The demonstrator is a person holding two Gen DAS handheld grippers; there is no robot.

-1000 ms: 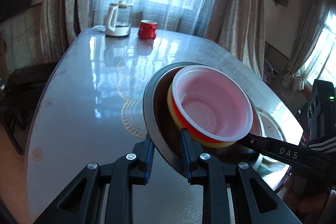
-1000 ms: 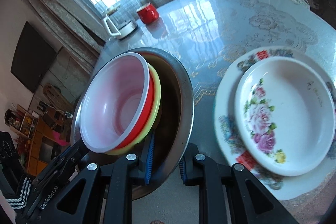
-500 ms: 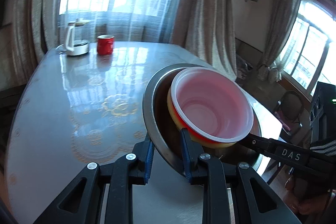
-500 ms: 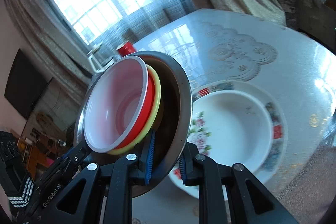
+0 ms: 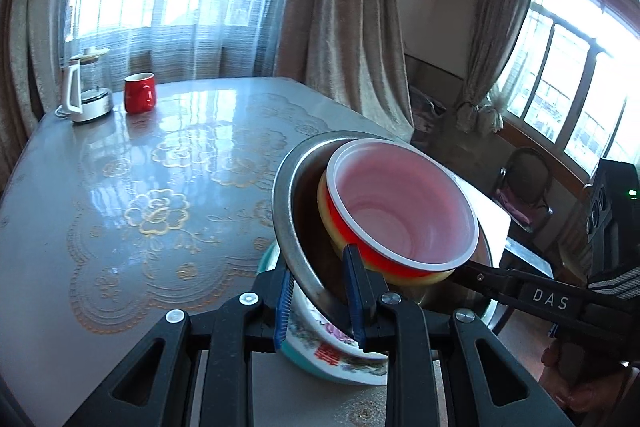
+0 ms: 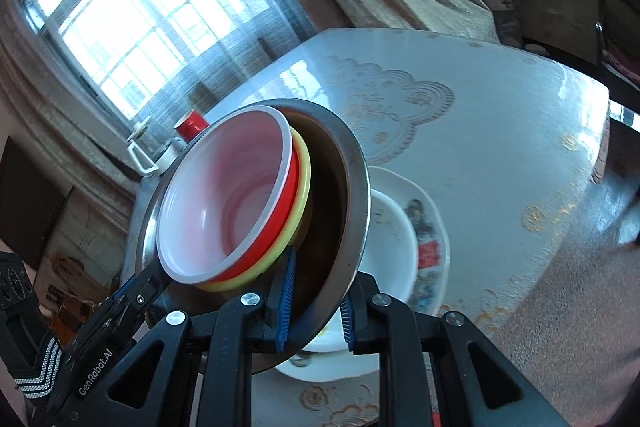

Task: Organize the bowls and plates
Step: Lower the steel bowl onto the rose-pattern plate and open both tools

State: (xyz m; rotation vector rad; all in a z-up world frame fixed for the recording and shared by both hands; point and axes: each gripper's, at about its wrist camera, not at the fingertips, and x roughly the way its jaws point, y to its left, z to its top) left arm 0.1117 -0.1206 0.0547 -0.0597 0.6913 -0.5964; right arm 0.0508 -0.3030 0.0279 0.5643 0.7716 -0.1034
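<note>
A steel bowl (image 5: 288, 227) (image 6: 352, 211) hangs in the air, carried from both sides. Nested in it are a yellow bowl (image 5: 324, 203) (image 6: 302, 195) and a red bowl with a white inside (image 5: 400, 211) (image 6: 228, 203). My left gripper (image 5: 320, 291) is shut on the steel rim at its near edge. My right gripper (image 6: 314, 301) is shut on the opposite rim; its black fingers (image 5: 504, 283) show at the right of the left wrist view. Directly below the bowls lies a floral plate (image 5: 332, 355) (image 6: 434, 251) with a white floral dish (image 6: 394, 251) on it.
The glossy table (image 5: 140, 187) (image 6: 500, 155) has a lace-pattern cover. A red mug (image 5: 139, 93) (image 6: 191, 123) and a white kettle (image 5: 86, 87) (image 6: 150, 151) stand at its far end by the curtained window. A chair (image 5: 524, 187) stands beyond the table's right edge.
Both grippers have carried the bowl stack sideways and a little up, rolling as they went. The stack has moved from beside the floral plate to over it, covering much of the white dish.
</note>
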